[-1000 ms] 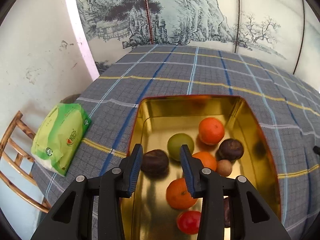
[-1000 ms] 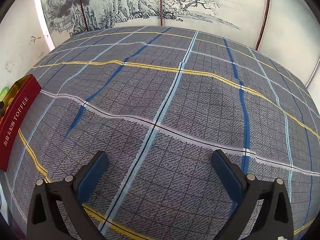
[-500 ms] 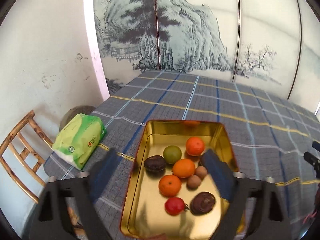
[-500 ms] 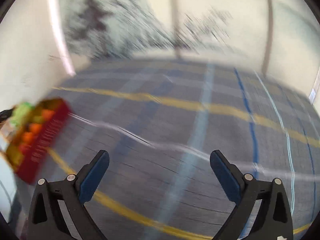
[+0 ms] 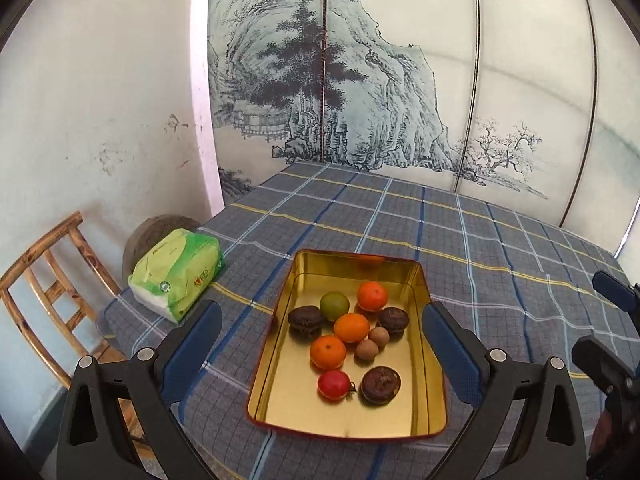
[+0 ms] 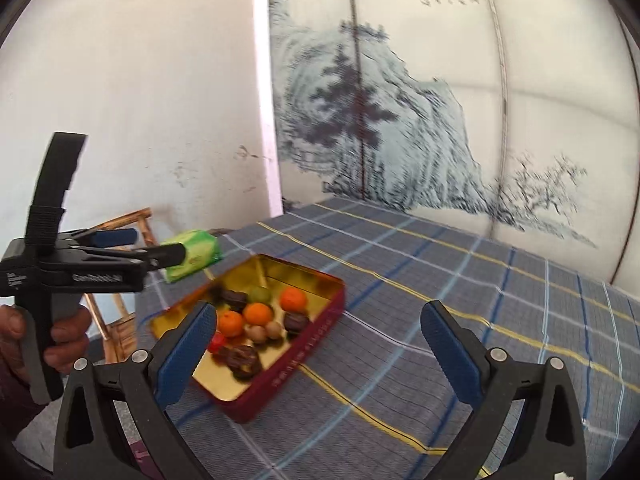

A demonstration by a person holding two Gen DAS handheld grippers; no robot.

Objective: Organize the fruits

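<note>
Tin (image 5: 434, 364): sits near the tablecloth's (image 5: 500, 248) near edge; we see bare cloth beyond.
Left gripper (image 5: 320, 332): jaws just opened wide, gripping nothing.
Right gripper (image 6: 316, 332): spread wide, empty.
Writing: unreadable to us.

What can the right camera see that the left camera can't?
Only the right camera shows the hand holding the left gripper from the side, and the tin's red outer wall. Only the left camera shows the right gripper at its edge. Both show the fruit tin, the green packet, the chair and the checked cloth.
</note>
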